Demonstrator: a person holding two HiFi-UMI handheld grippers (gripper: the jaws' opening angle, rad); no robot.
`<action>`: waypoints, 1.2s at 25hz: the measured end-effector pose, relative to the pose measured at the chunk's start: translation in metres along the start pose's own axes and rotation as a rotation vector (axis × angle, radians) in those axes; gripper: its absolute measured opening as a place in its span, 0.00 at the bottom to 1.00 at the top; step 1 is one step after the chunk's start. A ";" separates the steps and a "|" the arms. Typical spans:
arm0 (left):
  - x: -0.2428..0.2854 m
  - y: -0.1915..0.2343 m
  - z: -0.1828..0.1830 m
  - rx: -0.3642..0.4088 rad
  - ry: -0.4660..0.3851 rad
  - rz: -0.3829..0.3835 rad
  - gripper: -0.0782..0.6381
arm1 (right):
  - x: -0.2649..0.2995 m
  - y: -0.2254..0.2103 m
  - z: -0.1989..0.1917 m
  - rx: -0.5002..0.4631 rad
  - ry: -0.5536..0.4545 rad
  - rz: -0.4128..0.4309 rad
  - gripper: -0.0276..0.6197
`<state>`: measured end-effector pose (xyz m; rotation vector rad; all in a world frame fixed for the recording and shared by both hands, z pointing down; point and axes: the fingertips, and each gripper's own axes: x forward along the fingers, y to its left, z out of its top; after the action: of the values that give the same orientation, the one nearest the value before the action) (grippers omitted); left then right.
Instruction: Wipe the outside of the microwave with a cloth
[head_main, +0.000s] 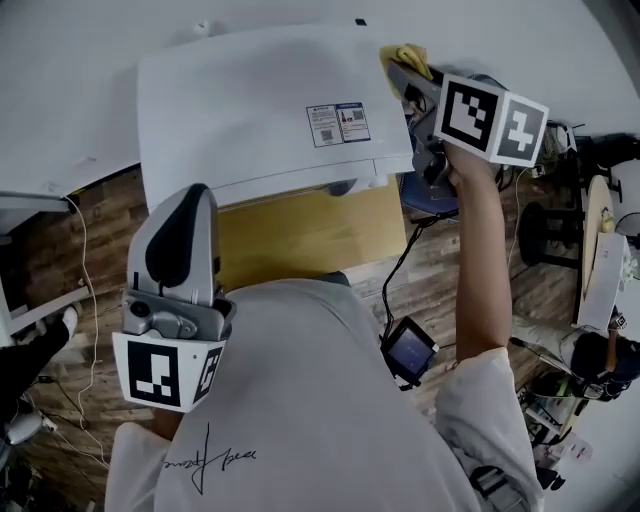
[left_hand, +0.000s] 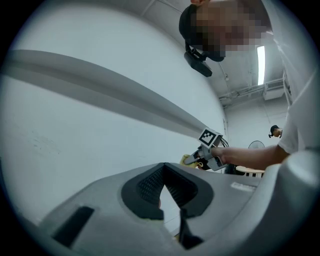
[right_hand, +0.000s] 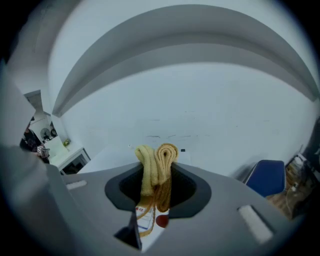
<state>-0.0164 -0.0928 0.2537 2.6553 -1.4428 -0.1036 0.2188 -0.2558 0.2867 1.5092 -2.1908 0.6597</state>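
The white microwave (head_main: 260, 110) fills the upper middle of the head view, top side up, with a printed label (head_main: 338, 124) near its right end. My right gripper (head_main: 400, 72) reaches over the microwave's far right corner, shut on a folded yellow cloth (head_main: 410, 58). In the right gripper view the cloth (right_hand: 157, 160) stands bunched between the jaws of the right gripper (right_hand: 157, 172), just above the white top (right_hand: 100, 160). My left gripper (head_main: 195, 195) is held low by my body in front of the microwave, shut and empty (left_hand: 162, 167). It sees the right gripper (left_hand: 197, 159) far off.
A yellow-brown stand (head_main: 300, 230) sits under the microwave on a wood-plank floor. A blue chair (right_hand: 265, 177) stands to the right. A small screen device (head_main: 408, 350) hangs on a cable by my right side. Cables (head_main: 85, 260) trail at left, clutter (head_main: 600, 250) at right.
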 end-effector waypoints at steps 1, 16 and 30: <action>0.002 0.002 0.001 0.000 -0.001 0.004 0.11 | 0.009 -0.009 0.004 -0.010 0.016 -0.026 0.22; 0.015 0.030 -0.006 -0.020 0.007 0.022 0.11 | 0.121 -0.077 0.006 -0.022 0.176 -0.235 0.22; 0.009 0.054 -0.009 -0.059 -0.007 0.017 0.11 | 0.135 -0.058 0.003 -0.033 0.192 -0.288 0.22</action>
<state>-0.0554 -0.1290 0.2697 2.5974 -1.4407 -0.1513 0.2269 -0.3770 0.3693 1.6293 -1.7904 0.6398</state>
